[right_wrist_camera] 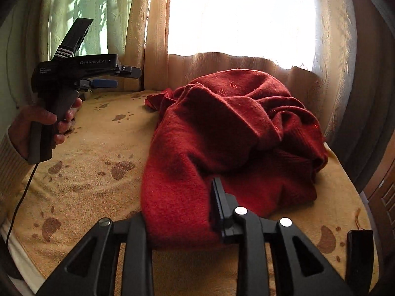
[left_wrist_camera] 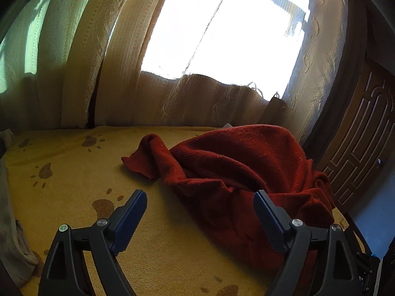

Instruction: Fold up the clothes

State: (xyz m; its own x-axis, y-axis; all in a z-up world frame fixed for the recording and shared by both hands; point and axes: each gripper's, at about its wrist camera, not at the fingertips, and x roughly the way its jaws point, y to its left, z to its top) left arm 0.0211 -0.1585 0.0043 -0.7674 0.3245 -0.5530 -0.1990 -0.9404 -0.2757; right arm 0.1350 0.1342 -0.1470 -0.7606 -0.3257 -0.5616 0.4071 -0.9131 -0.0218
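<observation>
The left claw (left_wrist_camera: 200, 202) is hovering with its two blue-padded fingers (left_wrist_camera: 128, 219) spread wide apart and nothing between them. In the right wrist view the same left claw (right_wrist_camera: 116, 76) is being held level, raised, pointing off to the right, with the person's left hand (right_wrist_camera: 42, 125) wrapping around its grey handle and a cream knitted cuff showing at the wrist. The right claw (right_wrist_camera: 177, 212) is reaching forward and low, its fingers partly closed around a fold of red fabric; its left finger is hidden under the cloth, so the grip is probably firm.
</observation>
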